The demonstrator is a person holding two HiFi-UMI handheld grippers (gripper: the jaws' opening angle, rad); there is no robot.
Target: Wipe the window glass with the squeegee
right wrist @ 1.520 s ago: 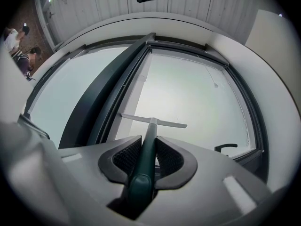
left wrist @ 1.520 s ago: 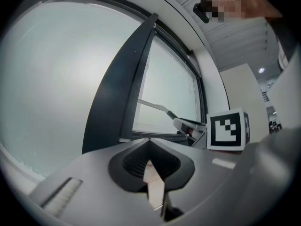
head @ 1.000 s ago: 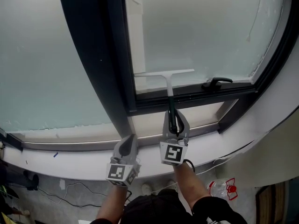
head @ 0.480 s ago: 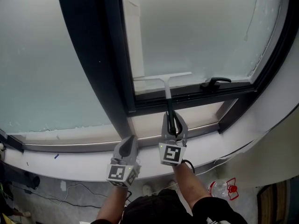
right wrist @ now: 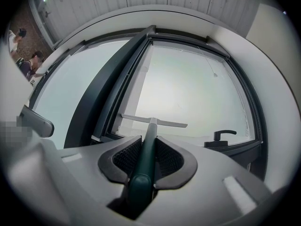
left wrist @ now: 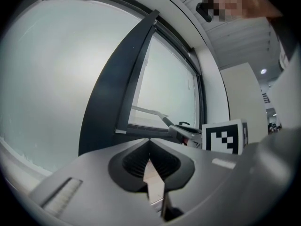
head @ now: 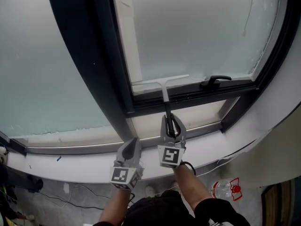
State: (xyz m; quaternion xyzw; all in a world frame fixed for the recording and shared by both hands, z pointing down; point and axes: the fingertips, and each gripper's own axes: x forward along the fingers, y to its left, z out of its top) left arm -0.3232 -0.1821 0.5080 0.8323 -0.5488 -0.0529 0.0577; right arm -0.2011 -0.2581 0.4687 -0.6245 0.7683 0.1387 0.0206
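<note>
A white window sill (head: 70,171) curves across the lower part of the head view, running under the dark frame (head: 80,55) and the window glass (head: 197,32). A small blue mark (head: 58,158) shows on the sill's top toward the left. Below the sill lies a grey floor (head: 42,206). On the floor are loose thin cables (head: 70,193), a small white scrap (head: 66,188) near them, and, well apart to the right, a clear plastic bottle (head: 225,190) with red on it. A dark object (head: 21,180) sits at the far left, too indistinct to identify.
</note>
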